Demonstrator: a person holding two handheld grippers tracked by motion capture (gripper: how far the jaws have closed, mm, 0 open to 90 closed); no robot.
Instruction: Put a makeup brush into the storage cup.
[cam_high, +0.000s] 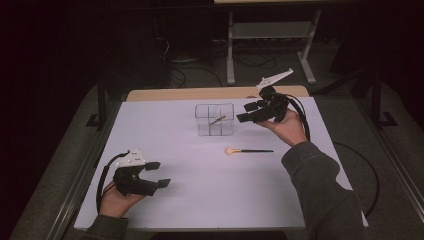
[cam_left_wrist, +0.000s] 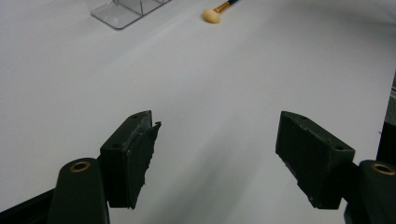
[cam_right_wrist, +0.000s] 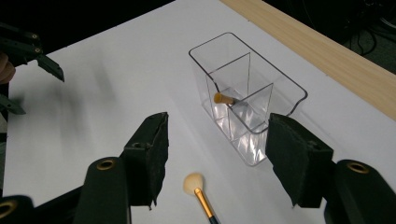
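A clear plastic organizer (cam_high: 227, 127) with dividers stands at the table's far middle. A small brush (cam_high: 218, 119) leans inside it, its tan head (cam_right_wrist: 223, 98) up in one compartment. A second brush (cam_high: 248, 150), with a pale fluffy head and a dark handle, lies flat on the white sheet in front of the organizer. My right gripper (cam_high: 247, 111) hovers just right of the organizer, open, nothing between its jaws (cam_right_wrist: 217, 158). My left gripper (cam_high: 159, 174) rests at the near left, open and empty (cam_left_wrist: 217, 154). The loose brush (cam_left_wrist: 212, 15) lies far ahead of it.
A white sheet (cam_high: 200, 200) covers the table, with a wooden strip (cam_high: 215, 93) bare along the far edge. Beyond it the dark floor holds cables and a metal frame (cam_high: 270, 35). The organizer's corner (cam_left_wrist: 119, 16) is at the top of the left gripper view.
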